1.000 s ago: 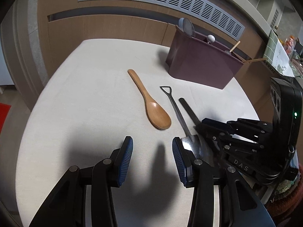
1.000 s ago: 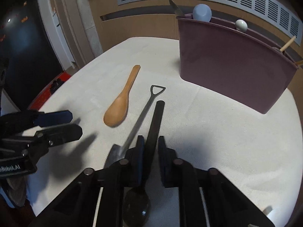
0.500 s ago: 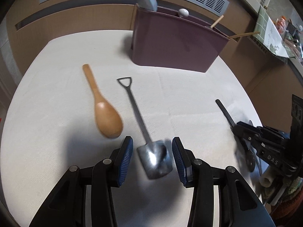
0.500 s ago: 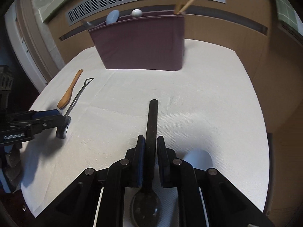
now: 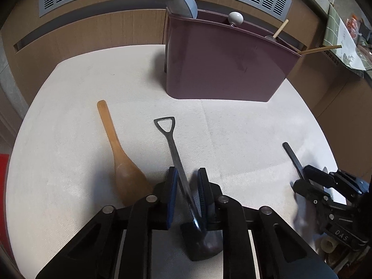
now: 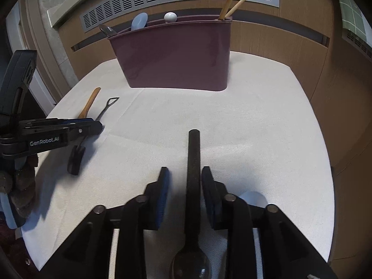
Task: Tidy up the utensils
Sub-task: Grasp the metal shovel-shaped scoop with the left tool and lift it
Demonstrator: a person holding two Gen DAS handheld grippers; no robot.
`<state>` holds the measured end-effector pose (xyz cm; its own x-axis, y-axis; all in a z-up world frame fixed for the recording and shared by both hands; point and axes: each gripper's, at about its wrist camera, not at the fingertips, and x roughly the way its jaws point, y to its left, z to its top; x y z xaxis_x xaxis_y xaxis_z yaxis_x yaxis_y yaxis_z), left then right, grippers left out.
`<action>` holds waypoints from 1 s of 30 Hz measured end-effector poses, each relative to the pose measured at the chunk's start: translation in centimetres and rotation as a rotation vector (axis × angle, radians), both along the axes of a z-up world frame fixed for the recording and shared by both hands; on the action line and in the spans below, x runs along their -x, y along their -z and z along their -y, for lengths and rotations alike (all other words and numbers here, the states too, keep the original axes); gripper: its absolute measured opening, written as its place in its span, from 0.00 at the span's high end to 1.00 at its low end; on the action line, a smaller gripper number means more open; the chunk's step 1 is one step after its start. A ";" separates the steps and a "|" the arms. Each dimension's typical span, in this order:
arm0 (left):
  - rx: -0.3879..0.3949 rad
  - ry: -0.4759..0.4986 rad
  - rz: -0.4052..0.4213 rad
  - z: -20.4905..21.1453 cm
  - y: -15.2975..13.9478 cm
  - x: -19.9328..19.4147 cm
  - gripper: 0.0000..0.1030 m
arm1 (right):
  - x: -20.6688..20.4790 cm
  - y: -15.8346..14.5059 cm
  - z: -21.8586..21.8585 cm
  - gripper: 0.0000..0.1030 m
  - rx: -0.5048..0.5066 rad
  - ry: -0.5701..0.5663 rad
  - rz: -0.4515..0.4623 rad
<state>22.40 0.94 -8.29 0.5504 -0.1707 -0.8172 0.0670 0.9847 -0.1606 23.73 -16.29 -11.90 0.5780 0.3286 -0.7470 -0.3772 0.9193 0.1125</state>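
On the white-clothed table [image 5: 232, 127] the left gripper [image 5: 187, 186] has its blue-padded fingers [image 5: 173, 186] drawn in around the thin stem of the shovel-shaped metal spoon [image 5: 173, 144]; the left pad looks to be against the stem while a sliver of gap shows on the right, so I cannot tell whether it has a firm hold. The spoon's blade hangs dark and tilted under the gripper's body, and its triangular loop handle points toward the maroon utensil holder [image 5: 223, 69]. Just to the left of it the wooden spoon [image 5: 118, 153] lies flat on the cloth, handle away from the gripper. The right gripper [image 6: 184, 186] has its fingers parted, and the black spoon [image 6: 193, 162] sits between them, its handle close by the right pad and clear of the left; its bowl is down near the gripper's body. The holder stands at the far side of the table with a blue spoon [image 6: 139, 21], a white knob [image 6: 170, 16] and wooden chopsticks [image 6: 230, 2] poking above its rim.
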 end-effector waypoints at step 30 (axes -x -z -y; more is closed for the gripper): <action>0.001 0.066 -0.035 0.6 -0.1 4.1 0.85 | 2.0 -3.3 0.4 0.89 0.011 0.004 0.138</action>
